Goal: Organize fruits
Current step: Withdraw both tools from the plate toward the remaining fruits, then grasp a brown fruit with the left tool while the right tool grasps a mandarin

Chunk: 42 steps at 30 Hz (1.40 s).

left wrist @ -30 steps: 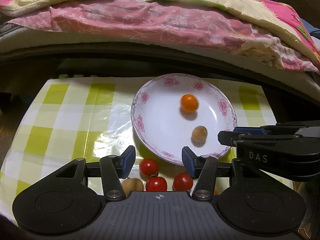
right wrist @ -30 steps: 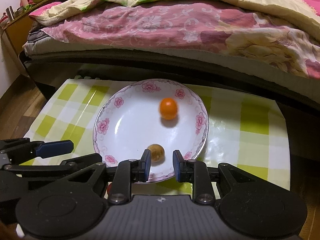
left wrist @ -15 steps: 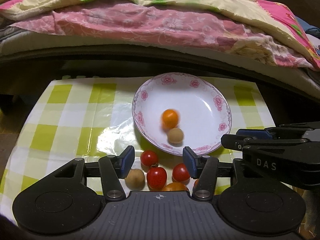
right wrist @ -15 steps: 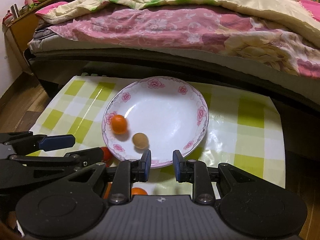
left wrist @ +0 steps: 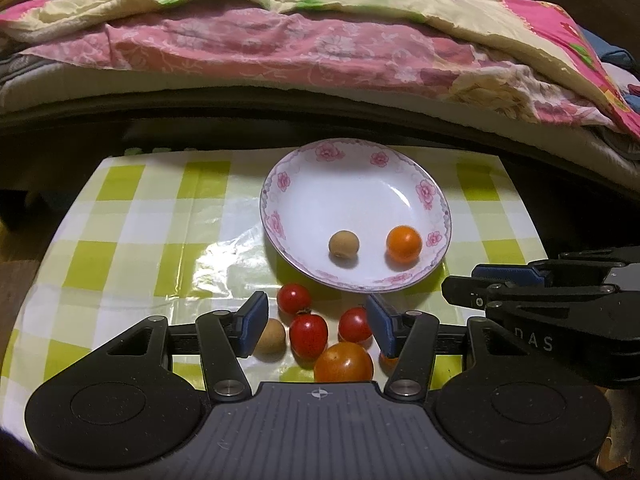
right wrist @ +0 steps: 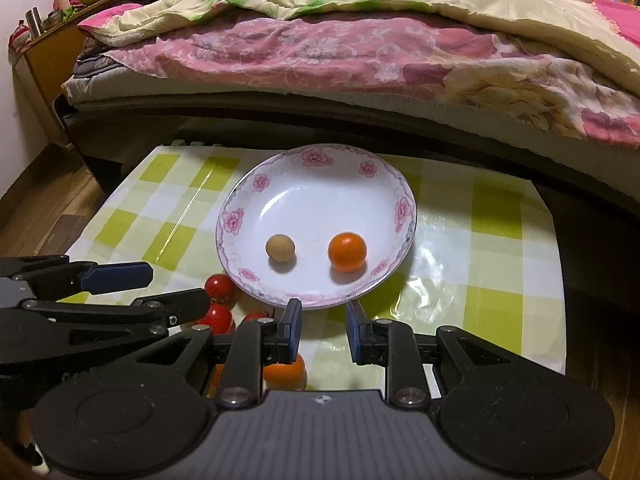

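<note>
Domestic bedroom. Bed (right wrist: 360, 60) with rumpled floral quilts (left wrist: 280, 40) runs directly behind a low table under green-checked oilcloth (left wrist: 140, 220); wooden shelf (right wrist: 52, 40) at bed's left end.

Black left gripper (left wrist: 316, 322), blue-padded jaws, silver screws, white "DAS" lettering

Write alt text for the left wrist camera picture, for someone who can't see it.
A white floral-rimmed plate on a green-and-white checked tablecloth holds a small tan round fruit and a small orange fruit. Nearer the camera, the left gripper is open above three red cherry tomatoes, another tan fruit and a larger orange tomato. A bed with pink floral bedding lies behind.
</note>
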Each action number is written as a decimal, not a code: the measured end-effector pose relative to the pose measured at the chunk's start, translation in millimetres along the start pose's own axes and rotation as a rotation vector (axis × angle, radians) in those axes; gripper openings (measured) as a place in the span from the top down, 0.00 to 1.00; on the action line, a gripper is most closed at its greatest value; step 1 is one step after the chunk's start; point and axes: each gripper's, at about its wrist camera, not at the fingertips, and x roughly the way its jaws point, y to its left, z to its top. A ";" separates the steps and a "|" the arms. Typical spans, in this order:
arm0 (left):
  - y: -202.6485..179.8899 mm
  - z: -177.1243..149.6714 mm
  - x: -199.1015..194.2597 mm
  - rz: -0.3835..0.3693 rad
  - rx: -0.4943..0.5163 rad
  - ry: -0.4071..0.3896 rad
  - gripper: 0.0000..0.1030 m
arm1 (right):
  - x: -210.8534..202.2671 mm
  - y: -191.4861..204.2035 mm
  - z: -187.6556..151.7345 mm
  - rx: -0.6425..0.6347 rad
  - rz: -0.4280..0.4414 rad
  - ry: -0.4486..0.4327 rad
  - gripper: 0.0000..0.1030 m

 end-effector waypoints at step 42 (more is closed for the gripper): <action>-21.4 -133.3 -35.3 -0.028 0.108 0.231 0.54 | -39.3 -2.3 -85.9 -0.002 0.008 0.101 0.71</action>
